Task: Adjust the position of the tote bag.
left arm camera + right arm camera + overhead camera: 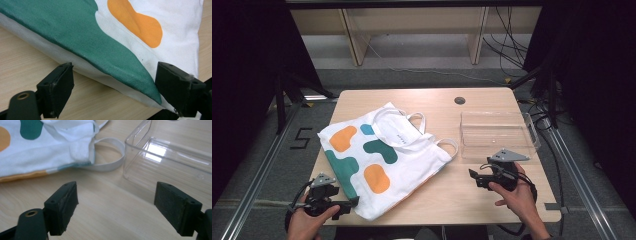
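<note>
One tote bag (382, 160) lies on one table (432, 102). It has two white handles (399, 122) and six coloured blotches: three orange, three green or teal (counted from the high view). One clear tray (498, 134). Two grippers, left (353, 202) and right (472, 174).

surface: wooden table (422, 102) | on it: tote bag (404, 165) (flat, colour-blotched), clear tray (497, 134)

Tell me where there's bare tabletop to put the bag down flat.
Bare wood lies between the tote bag and clear tray, ahead of the right claw, and along the far edge by the grommet hole. The left half is crowded by the bag.
</note>
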Demonstrator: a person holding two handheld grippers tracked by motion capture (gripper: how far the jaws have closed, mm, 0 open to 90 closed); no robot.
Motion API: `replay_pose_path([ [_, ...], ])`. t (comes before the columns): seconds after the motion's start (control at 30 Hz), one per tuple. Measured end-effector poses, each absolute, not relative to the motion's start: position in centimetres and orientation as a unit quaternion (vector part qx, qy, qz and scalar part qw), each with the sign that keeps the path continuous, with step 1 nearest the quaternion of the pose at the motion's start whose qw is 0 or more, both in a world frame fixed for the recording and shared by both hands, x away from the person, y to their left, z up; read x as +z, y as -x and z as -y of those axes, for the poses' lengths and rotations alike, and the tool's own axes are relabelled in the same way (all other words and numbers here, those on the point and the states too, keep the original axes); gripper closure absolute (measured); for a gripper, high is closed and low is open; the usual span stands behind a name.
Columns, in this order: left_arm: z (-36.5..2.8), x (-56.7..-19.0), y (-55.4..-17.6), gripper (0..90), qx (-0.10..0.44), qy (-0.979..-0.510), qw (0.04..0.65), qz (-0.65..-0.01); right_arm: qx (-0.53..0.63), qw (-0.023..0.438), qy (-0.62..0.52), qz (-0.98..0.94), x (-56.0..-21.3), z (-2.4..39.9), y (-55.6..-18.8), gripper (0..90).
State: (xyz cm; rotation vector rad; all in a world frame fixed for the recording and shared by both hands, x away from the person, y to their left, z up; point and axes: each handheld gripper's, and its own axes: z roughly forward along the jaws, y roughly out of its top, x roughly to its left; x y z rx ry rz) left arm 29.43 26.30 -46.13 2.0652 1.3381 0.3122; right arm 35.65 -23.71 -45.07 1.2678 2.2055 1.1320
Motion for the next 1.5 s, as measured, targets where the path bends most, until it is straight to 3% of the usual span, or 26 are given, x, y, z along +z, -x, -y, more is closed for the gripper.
replay_pose_path([
  [0.23,-26.6,-46.4,-29.4,14.9,0.095,-0.782,0.331,-0.519,0.382,0.199,-0.433,-0.792,-45.1,23.8,-36.1,22.3],
  [0.5,-26.0,-46.9,-29.5,19.0,0.082,-0.777,0.332,-0.528,0.373,0.165,-0.425,-0.808,-44.9,23.5,-36.2,18.1],
  [0.7,-25.8,-47.7,-30.0,41.7,0.052,-0.779,0.345,-0.521,0.374,0.162,-0.413,-0.815,-45.0,23.2,-36.2,17.2],
  [0.8,-25.8,-48.1,-30.5,63.1,0.023,-0.776,0.356,-0.520,0.373,0.158,-0.415,-0.815,-45.0,23.3,-36.2,18.3],
  [0.83,-26.0,-48.3,-30.6,63.1,0.017,-0.769,0.362,-0.526,0.373,0.158,-0.415,-0.815,-45.0,23.3,-36.2,18.3],
  [0.87,-26.5,-48.5,-31.0,73.6,0.008,-0.777,0.362,-0.515,0.372,0.165,-0.409,-0.817,-45.2,23.3,-36.4,18.9],
  [1.0,-26.4,-48.7,-31.5,84.6,0.019,-0.785,0.358,-0.506,0.368,0.169,-0.397,-0.824,-45.2,23.4,-36.1,19.8],
  [1.13,-27.4,-48.6,-32.0,86.1,0.034,-0.799,0.347,-0.490,0.367,0.166,-0.390,-0.828,-45.2,23.1,-35.9,21.4],
  [1.3,-30.0,-48.2,-33.5,85.5,0.099,-0.817,0.292,-0.487,0.366,0.158,-0.393,-0.828,-45.1,23.0,-35.8,23.7],
  [1.4,-30.5,-48.6,-34.2,85.2,0.121,-0.795,0.309,-0.509,0.363,0.154,-0.392,-0.831,-45.2,23.0,-35.9,23.9],
  [1.5,-31.9,-48.5,-35.8,84.6,0.135,-0.795,0.287,-0.517,0.360,0.158,-0.382,-0.836,-45.2,22.9,-36.1,24.3],
])
